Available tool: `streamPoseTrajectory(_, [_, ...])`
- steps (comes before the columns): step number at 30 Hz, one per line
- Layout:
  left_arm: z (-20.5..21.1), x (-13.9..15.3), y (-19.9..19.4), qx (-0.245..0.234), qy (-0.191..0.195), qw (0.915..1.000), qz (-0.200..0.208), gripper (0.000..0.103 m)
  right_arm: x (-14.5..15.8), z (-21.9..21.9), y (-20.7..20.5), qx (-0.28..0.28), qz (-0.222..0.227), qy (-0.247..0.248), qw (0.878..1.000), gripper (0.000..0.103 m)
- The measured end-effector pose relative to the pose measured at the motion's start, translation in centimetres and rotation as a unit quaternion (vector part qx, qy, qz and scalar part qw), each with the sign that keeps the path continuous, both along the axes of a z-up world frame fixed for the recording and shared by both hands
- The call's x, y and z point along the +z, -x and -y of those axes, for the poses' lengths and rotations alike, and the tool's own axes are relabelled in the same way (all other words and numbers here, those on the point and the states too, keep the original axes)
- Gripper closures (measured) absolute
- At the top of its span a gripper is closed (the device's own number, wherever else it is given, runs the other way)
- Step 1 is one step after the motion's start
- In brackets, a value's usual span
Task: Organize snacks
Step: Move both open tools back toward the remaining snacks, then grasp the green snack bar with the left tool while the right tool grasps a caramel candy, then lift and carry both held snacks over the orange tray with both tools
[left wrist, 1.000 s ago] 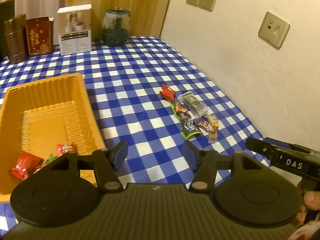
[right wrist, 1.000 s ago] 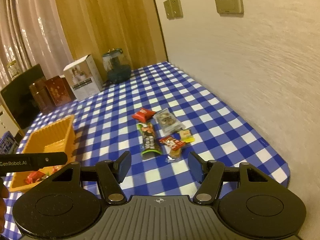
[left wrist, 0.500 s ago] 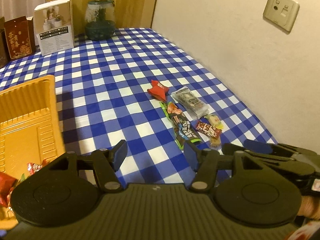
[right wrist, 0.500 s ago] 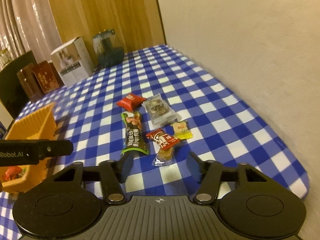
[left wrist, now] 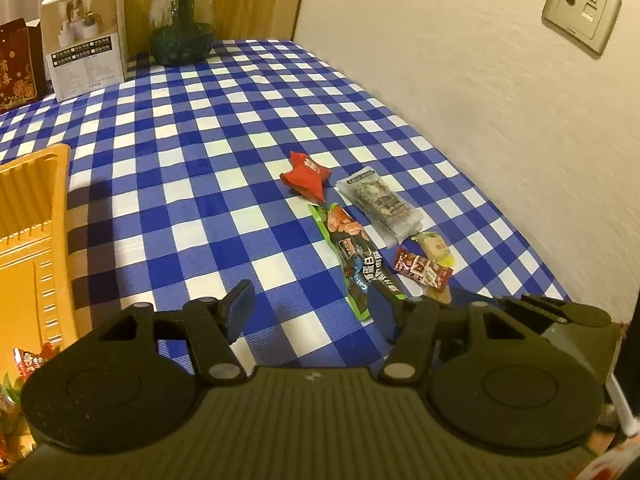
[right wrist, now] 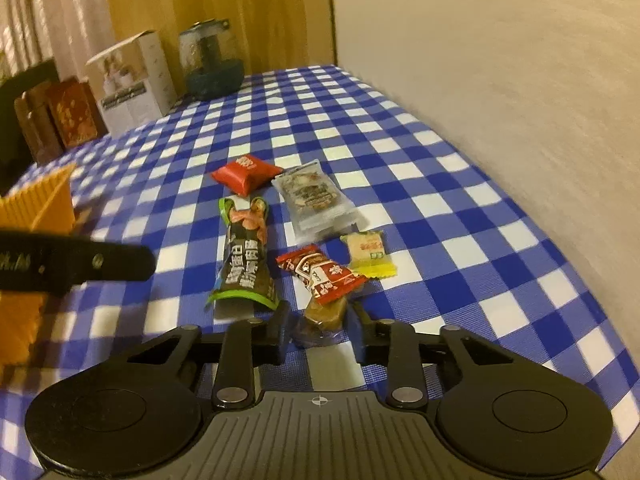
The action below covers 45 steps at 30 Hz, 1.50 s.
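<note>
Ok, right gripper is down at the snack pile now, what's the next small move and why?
Probably close the right gripper on the brown candy. Its open fingers already sit either side of that piece, the nearest of the snacks on the checked cloth. The red-brown wrapper overlaps its far end, so lift slowly. The orange tray lies to the left.

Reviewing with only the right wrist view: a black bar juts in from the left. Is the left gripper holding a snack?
Observer: No. The left gripper is open, with nothing between its fingers, over the checked cloth.
Operator: Has anything been sorted so far?
Observer: Yes. Red-wrapped snacks lie in the near end of the orange tray.
</note>
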<state>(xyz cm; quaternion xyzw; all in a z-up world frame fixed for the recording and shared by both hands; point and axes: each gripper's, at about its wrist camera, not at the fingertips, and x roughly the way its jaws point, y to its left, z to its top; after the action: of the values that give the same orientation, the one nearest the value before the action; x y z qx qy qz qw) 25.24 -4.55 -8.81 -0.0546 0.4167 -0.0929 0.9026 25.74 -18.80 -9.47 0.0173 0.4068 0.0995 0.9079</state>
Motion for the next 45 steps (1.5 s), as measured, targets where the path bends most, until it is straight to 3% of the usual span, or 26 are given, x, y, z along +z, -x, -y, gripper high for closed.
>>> streamPoseTrajectory(13, [2.3, -2.3, -2.1, -0.034, 0.010, 0.9993, -0.014, 0.045, 1.7, 3.2, 1.5, -0.042, 0.020, -0.013, 0.999, 0.078])
streamPoseTrajectory(24, [3.9, -4.1, -5.2, -0.024, 0.032, 0.9992, -0.005, 0.059, 2.0, 4.4, 1.4, -0.049, 0.021, -0.020, 0.998, 0.078])
streamPoseTrajectory(29, [4.6, -4.4, -5.7, -0.038, 0.000, 0.9993, 0.002, 0.068, 1.9, 4.2, 1.4, -0.048, 0.019, -0.022, 0.998, 0.078])
streamPoseTrajectory(34, [3.6, -3.9, -3.9, -0.043, -0.018, 0.9988, -0.014, 0.070, 1.9, 3.9, 1.5, -0.044, 0.019, -0.027, 0.998, 0.078])
streamPoseTrajectory(40, [1.8, -3.7, 0.2, -0.047, -0.016, 0.9984, -0.026, 0.069, 2.3, 3.0, 1.9, -0.033, 0.022, -0.039, 0.998, 0.078])
streamPoseTrajectory(43, [1.0, -3.8, 1.3, -0.031, -0.010, 0.9994, -0.011, 0.048, 2.4, 2.6, 2.2, -0.030, 0.021, -0.039, 0.999, 0.078])
streamPoseTrajectory(45, [0.8, -3.9, 1.6, -0.025, -0.013, 0.9996, -0.003, 0.048, 2.4, 2.5, 2.3, -0.030, 0.020, -0.039, 0.999, 0.078])
